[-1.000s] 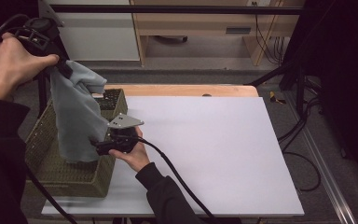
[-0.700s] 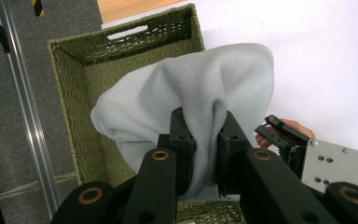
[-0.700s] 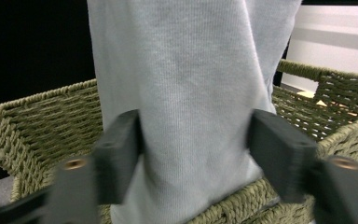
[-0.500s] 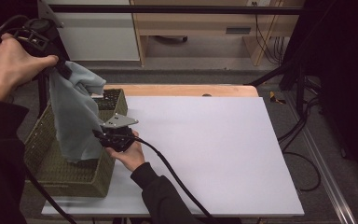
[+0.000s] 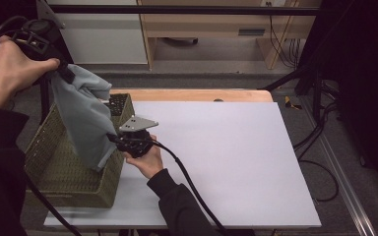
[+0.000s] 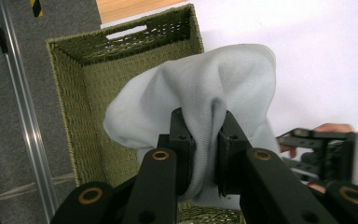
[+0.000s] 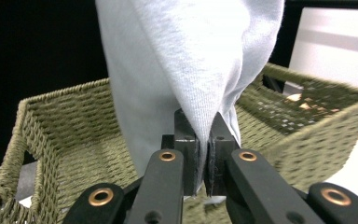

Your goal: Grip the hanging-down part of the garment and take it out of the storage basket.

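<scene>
Grey garment hangs at the left of the high view, over the green woven basket. Left gripper, raised at upper left, is clamped on its top fold. Right gripper has just been closing and now pinches a lower edge beside the basket's near wall. Likely risk: pulling the two grips apart too fast could slip the thin pinch, or the hanging fabric could snag the rim and tip the basket.

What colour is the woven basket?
Olive green; the basket shows best in the left gripper view.
</scene>
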Demonstrator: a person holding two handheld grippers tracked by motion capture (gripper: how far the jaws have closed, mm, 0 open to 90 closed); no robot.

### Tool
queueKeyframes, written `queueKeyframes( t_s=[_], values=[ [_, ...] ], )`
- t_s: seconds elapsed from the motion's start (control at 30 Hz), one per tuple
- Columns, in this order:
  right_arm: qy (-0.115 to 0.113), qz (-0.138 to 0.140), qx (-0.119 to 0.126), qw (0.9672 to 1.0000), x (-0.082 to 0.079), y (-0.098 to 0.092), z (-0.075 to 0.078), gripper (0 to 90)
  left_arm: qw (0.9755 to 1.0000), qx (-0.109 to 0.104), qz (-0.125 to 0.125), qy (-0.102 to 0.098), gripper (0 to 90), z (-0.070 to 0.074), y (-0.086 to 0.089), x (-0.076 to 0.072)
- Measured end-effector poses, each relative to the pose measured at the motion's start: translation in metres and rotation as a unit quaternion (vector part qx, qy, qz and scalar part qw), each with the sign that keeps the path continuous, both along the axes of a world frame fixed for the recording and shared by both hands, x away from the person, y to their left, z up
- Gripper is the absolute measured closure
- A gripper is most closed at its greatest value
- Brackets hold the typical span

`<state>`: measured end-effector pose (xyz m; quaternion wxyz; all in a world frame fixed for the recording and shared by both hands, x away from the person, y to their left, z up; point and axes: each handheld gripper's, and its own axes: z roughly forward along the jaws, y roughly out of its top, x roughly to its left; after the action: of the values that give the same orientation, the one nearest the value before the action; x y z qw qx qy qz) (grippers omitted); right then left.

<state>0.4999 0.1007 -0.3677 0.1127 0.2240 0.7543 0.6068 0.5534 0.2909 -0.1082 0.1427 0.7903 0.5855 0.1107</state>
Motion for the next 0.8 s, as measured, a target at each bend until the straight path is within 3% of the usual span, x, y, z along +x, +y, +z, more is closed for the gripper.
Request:
queueKeyframes(
  t_s=[0.33, 0.8],
  values=[
    [-0.028, -0.014, 0.019, 0.9993, -0.005, -0.043, 0.031, 86.6, 1.0000, -0.001, -0.004, 0.000, 79.0, -0.004, -0.003, -0.002],
    [-0.069, -0.066, 0.028, 0.9950, -0.017, -0.111, 0.077, 86.7, 0.9995, -0.015, -0.028, 0.003, 79.0, -0.011, -0.021, -0.002]
  ],
)
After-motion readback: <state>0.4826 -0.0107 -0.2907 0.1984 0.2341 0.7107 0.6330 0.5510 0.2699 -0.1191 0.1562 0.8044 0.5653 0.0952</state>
